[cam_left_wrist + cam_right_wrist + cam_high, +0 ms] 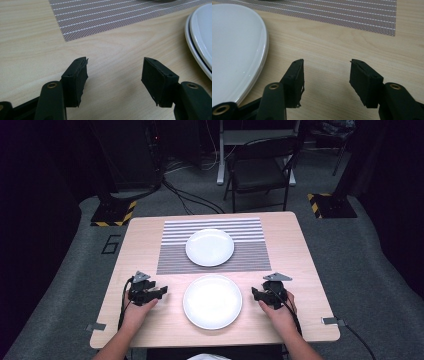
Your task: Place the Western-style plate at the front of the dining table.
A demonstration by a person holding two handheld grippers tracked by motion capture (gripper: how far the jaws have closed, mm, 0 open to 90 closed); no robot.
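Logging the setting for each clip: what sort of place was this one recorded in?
Probably a lab or studio data-collection bay, not a home: the wooden table stands on grey carpet between hazard-striped stand bases, with cables on the floor and an office chair behind.

You have two round white glossy plates on the light wooden table (290, 250). The larger white plate (212, 301) lies flat on the bare wood near your edge, midway between your hands, and its rim shows a thin dark line along the side in the left gripper view (200, 32). The smaller white plate (210, 247) sits farther from you, flat on the grey striped woven placemat (175, 255), close to the mat's middle. Both plates are empty and stand apart from each other
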